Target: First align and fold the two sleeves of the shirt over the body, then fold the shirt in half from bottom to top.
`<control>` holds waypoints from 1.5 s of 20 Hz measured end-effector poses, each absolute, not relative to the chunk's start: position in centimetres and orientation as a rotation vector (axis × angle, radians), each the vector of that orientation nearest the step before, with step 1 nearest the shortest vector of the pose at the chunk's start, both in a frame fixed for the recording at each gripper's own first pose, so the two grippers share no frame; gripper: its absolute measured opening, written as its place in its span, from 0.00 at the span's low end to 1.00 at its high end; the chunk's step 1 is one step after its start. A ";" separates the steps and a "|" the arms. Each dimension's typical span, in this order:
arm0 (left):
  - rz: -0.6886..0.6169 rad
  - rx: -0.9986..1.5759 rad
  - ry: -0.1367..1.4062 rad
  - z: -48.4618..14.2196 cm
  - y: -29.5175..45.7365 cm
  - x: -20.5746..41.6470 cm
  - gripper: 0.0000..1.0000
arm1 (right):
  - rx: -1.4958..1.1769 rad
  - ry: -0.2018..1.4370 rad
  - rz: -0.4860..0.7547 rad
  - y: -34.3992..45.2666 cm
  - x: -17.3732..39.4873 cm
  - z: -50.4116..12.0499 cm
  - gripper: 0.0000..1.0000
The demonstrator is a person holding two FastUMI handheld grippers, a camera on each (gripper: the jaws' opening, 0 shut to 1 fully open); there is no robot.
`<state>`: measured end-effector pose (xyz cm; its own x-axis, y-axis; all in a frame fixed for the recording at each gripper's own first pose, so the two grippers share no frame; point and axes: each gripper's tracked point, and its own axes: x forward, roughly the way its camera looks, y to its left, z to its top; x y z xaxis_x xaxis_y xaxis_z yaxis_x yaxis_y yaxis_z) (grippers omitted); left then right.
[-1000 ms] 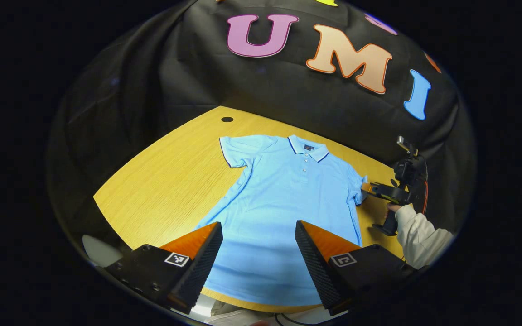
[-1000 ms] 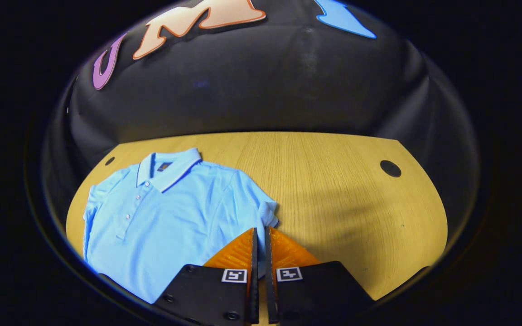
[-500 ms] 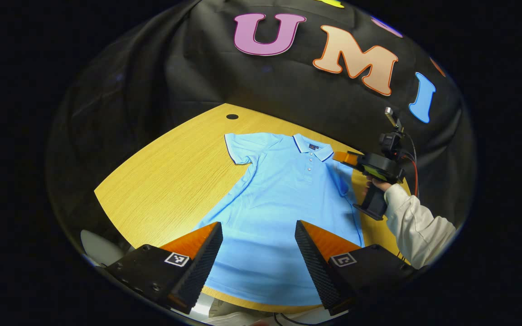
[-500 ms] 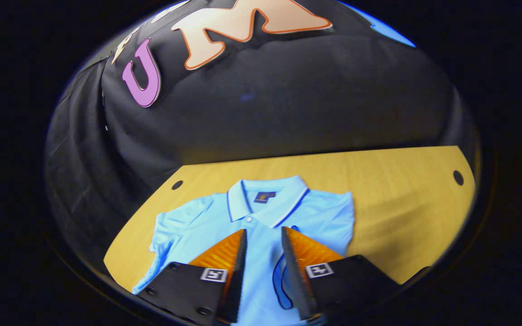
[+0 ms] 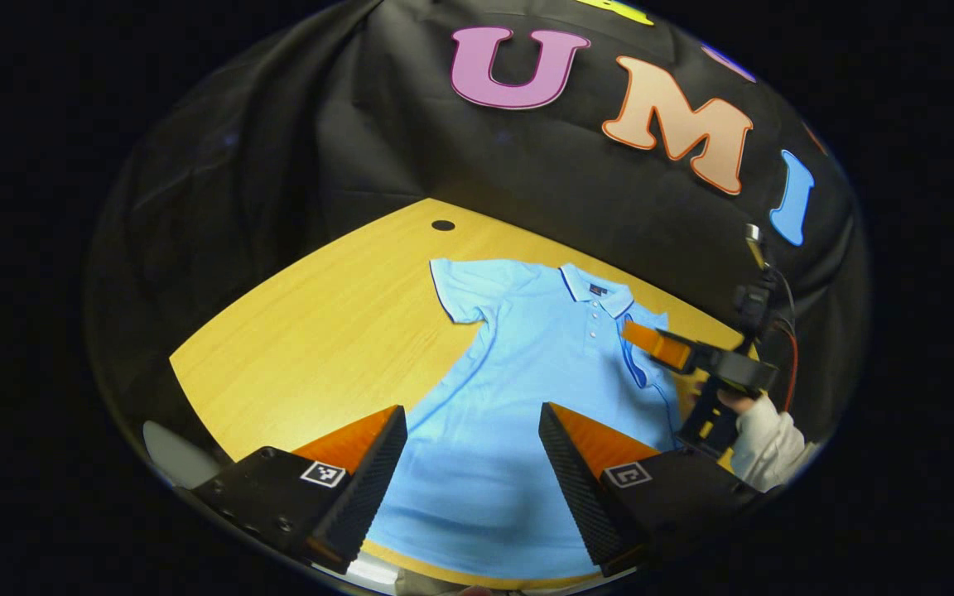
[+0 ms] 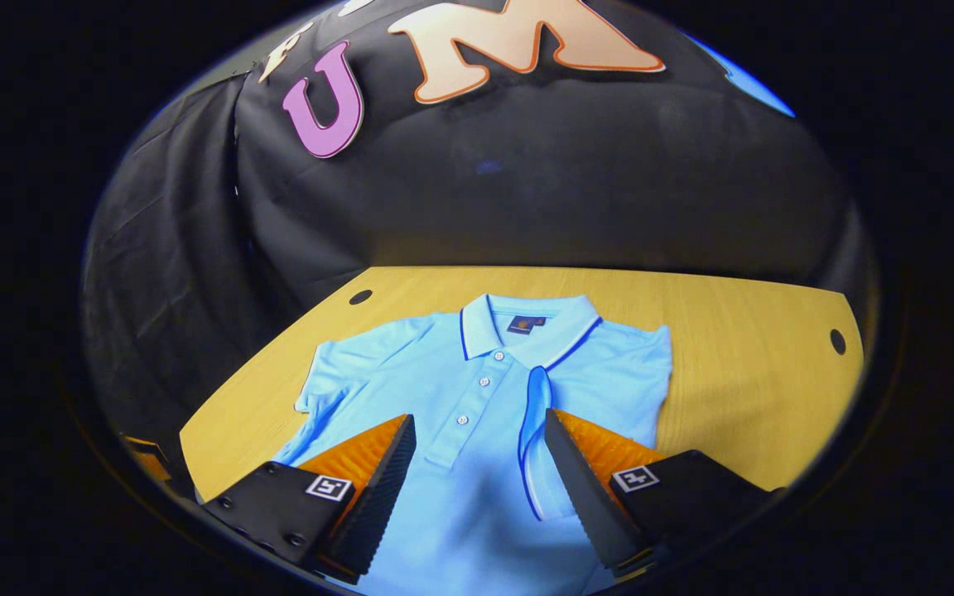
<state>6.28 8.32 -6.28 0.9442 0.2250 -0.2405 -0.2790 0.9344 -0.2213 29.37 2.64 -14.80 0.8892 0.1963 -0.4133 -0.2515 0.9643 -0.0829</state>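
Note:
A light blue polo shirt (image 5: 543, 372) (image 6: 477, 430) lies face up on the wooden table, collar toward the wall. One sleeve (image 6: 537, 430) is folded in over the chest, its dark-trimmed edge showing. The other sleeve (image 5: 460, 285) (image 6: 336, 372) still lies spread out flat. My right gripper (image 6: 477, 451) stands open above the chest with nothing between its fingers; in the left gripper view the right gripper (image 5: 651, 348) hovers over the folded sleeve, held by a hand. My left gripper (image 5: 470, 447) is open above the shirt's lower body, holding nothing.
The wooden table (image 5: 320, 331) (image 6: 742, 364) has round cable holes (image 5: 442, 225) (image 6: 837, 341) near its back corners. Black cloth hangs close behind the table. A person's white sleeve (image 5: 763, 430) shows at the right of the left gripper view.
The right gripper carried the sleeve it held inward over the chest, then opened and let it go. The left gripper stayed open over the lower shirt.

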 end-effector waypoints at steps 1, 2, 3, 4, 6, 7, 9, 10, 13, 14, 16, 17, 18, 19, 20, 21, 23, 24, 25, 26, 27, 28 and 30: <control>0.255 -0.251 0.208 -5.8 9.2 7.1 0.96 | -0.139 0.412 0.216 1.9 28.4 -14.6 0.98; 0.248 -0.238 0.209 -5.6 10.0 8.0 0.97 | -0.140 0.411 0.198 1.3 27.3 -14.4 0.98; 0.242 -0.219 0.204 -5.1 10.9 9.0 0.96 | -0.138 0.409 0.176 0.7 26.2 -14.2 0.98; 0.229 -0.200 0.206 -4.8 11.6 10.2 0.97 | -0.136 0.404 0.151 0.0 25.3 -14.1 0.98; 0.189 -0.171 0.206 -3.9 12.7 12.6 0.96 | -0.118 0.395 0.093 -1.0 23.4 -13.8 0.98; 0.165 -0.156 0.210 -3.4 13.3 13.9 0.97 | -0.104 0.391 0.061 -1.4 22.5 -13.6 0.94; 0.125 -0.127 0.213 -2.7 14.3 16.9 0.96 | -0.061 0.380 -0.006 -2.0 20.7 -13.5 0.98; 0.110 -0.111 0.220 -2.5 15.0 18.6 0.96 | -0.039 0.377 -0.041 -2.3 20.0 -13.6 0.94; 0.096 -0.069 0.238 -2.0 17.3 23.7 0.96 | 0.017 0.367 -0.140 -3.1 17.5 -13.9 0.98; 0.093 -0.058 0.237 -1.8 18.1 25.3 0.96 | 0.027 0.360 -0.169 -3.4 16.7 -14.1 0.98; 0.097 -0.036 0.241 -2.0 19.7 28.2 0.96 | 0.025 0.356 -0.228 -4.4 15.3 -14.3 0.98; 0.099 -0.020 0.251 -2.2 20.4 29.3 0.95 | 0.023 0.361 -0.256 -4.8 14.6 -14.5 0.98; 0.100 -0.001 0.259 -2.6 21.0 30.5 0.95 | 0.023 0.363 -0.282 -5.2 14.1 -14.7 0.98; 0.096 0.021 0.263 -2.8 21.4 31.3 0.96 | 0.028 0.363 -0.305 -5.6 13.5 -14.7 0.98; 0.096 0.040 0.269 -3.1 21.9 32.1 0.96 | 0.033 0.363 -0.327 -6.0 13.0 -14.8 0.98; 0.089 0.055 0.277 -3.5 22.1 32.8 0.95 | 0.038 0.366 -0.345 -6.2 12.7 -14.9 0.98; 0.072 0.063 0.297 -4.4 22.1 33.6 0.95 | 0.038 0.379 -0.381 -6.8 12.1 -15.3 0.98; 0.064 0.060 0.307 -4.9 22.0 33.8 0.95 | 0.034 0.380 -0.395 -7.1 11.8 -15.3 0.98; 0.052 0.055 0.317 -5.3 21.9 34.0 0.95 | 0.029 0.376 -0.403 -7.2 11.7 -15.1 0.93; 0.042 0.048 0.333 -5.8 21.6 34.1 0.94 | 0.025 0.372 -0.411 -7.3 11.5 -14.9 0.93; 0.040 0.051 0.348 -6.2 21.7 34.2 0.93 | 0.027 0.379 -0.416 -7.4 11.4 -15.0 0.98; 0.044 0.063 0.350 -6.3 21.9 34.1 0.94 | 0.032 0.389 -0.419 -7.4 11.3 -15.3 0.93; 0.044 0.071 0.348 -6.2 22.0 34.3 0.92 | 0.038 0.392 -0.427 -7.4 11.4 -15.2 0.98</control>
